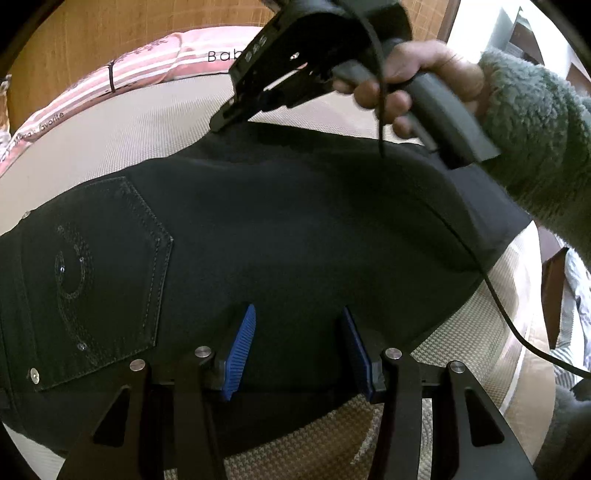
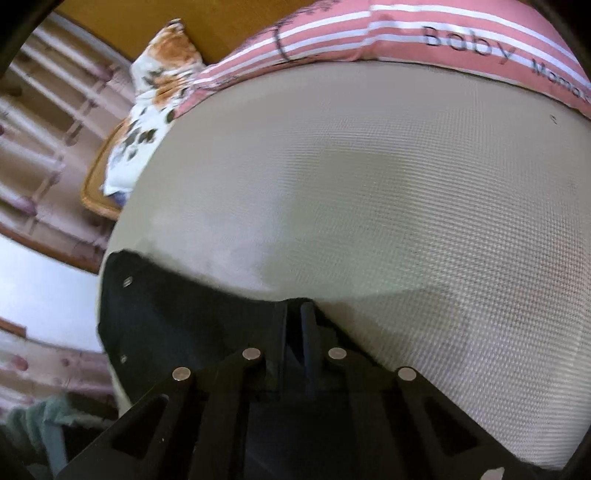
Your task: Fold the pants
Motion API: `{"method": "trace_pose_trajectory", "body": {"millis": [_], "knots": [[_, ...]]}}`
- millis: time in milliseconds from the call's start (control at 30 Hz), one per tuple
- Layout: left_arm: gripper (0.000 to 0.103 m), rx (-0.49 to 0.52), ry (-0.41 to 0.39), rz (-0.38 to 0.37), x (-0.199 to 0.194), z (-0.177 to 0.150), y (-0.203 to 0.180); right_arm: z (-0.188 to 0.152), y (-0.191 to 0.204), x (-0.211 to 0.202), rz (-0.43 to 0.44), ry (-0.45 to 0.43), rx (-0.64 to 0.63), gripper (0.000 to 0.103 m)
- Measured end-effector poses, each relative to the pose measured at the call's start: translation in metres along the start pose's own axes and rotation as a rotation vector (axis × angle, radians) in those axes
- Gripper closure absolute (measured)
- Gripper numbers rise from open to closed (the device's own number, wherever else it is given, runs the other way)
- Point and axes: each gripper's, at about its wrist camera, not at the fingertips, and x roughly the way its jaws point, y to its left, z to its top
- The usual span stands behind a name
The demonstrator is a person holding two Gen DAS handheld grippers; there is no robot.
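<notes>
The left tongs [image 1: 297,347] stand partly open, their blue pads [image 1: 242,350] apart over the near edge of the dark pants [image 1: 295,229]; whether the pads press the cloth cannot be told from this view. The right tongs [image 2: 295,328] are closed at the far edge of the pants [image 2: 177,321], with the fingers together on the cloth there; in the left wrist view the tip of the right tongs [image 1: 221,123] meets that same far edge. The hand [image 1: 417,85] holding the right tongs wears a fuzzy grey-green sleeve [image 1: 535,122], and a black cable [image 1: 491,291] trails from the tool across the pants.

The pants lie flat on the bed [image 2: 369,203], spread between the two tongs, a stitched back pocket [image 1: 99,273] to the left of the left tongs. Beyond the right tongs lies a pink striped pillow [image 2: 406,33], and beside it a floral cushion [image 2: 155,92].
</notes>
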Motion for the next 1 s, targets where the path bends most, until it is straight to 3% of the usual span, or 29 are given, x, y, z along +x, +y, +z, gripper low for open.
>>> {"method": "trace_pose_trajectory", "body": {"millis": [200,300,333,367,500,633,800,900,933,1000], "knots": [[0.053,0.000,0.002,0.004,-0.001,-0.001,-0.003,0.001,0.001,0.006,-0.038,-0.026,0.004,0.099],[0.053,-0.003,-0.001,0.014,-0.004,0.002,-0.001,0.003,0.005,0.002,-0.059,-0.040,0.014,0.084],[0.053,-0.010,-0.007,0.036,-0.007,0.003,0.001,0.004,0.006,-0.004,-0.069,-0.052,0.026,0.076],[0.053,-0.020,-0.016,0.048,-0.010,0.005,0.003,0.004,0.006,-0.016,-0.069,-0.087,0.040,0.074],[0.053,-0.069,-0.093,0.102,-0.037,0.019,0.026,-0.012,0.006,-0.061,-0.068,-0.177,0.068,0.074],[0.053,-0.109,-0.113,0.198,-0.050,0.032,0.061,-0.040,0.009,-0.087,-0.068,-0.172,0.072,0.074],[0.053,-0.155,-0.082,0.304,-0.045,0.036,0.102,-0.078,-0.004,-0.074,-0.135,-0.108,0.103,0.074],[0.053,-0.195,-0.061,0.283,-0.040,0.027,0.115,-0.085,-0.021,-0.064,-0.192,-0.116,0.154,0.074],[0.053,-0.190,-0.056,0.291,-0.038,0.024,0.115,-0.086,-0.028,-0.060,-0.230,-0.122,0.173,0.075],[0.053,-0.137,-0.045,0.338,-0.034,0.019,0.106,-0.087,-0.037,-0.059,-0.226,-0.144,0.194,0.077]]}}
